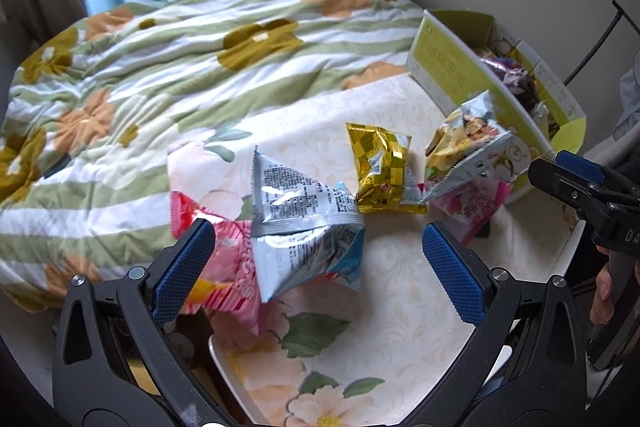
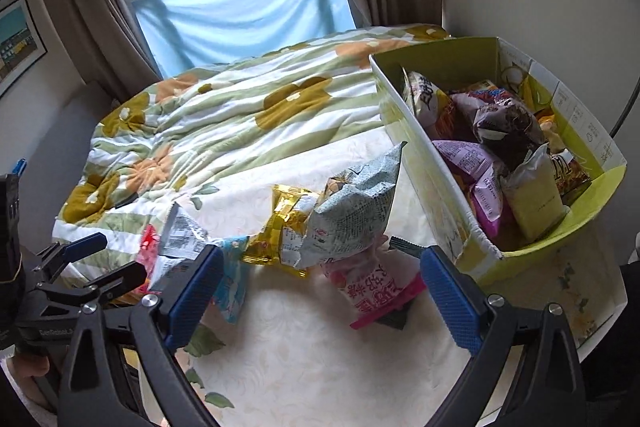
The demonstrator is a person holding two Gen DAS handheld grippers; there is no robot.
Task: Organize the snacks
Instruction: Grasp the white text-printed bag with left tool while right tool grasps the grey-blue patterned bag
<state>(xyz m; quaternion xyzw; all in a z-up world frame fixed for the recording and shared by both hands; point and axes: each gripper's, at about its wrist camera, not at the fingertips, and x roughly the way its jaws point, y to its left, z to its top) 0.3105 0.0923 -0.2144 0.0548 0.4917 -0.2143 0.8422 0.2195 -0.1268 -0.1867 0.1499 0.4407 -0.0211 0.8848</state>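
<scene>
Several snack packets lie on a floral tablecloth (image 1: 392, 291). A silver-blue packet (image 1: 304, 223) sits between the open fingers of my left gripper (image 1: 316, 251), over a pink packet (image 1: 228, 267). Beyond lie a gold packet (image 1: 380, 167), a grey-white packet (image 1: 464, 139) and a pink strawberry packet (image 1: 472, 203). In the right wrist view my right gripper (image 2: 320, 279) is open and empty, just short of the pink strawberry packet (image 2: 376, 291), the grey-white packet (image 2: 356, 211) and the gold packet (image 2: 280, 227). A yellow-green box (image 2: 440, 163) at the right holds several snacks.
A green flowered quilt (image 1: 160, 75) covers the bed behind the table. Curtains and a blue cloth (image 2: 240, 7) hang at the window. The wall stands right of the box. The table edge (image 1: 224, 355) runs at the lower left.
</scene>
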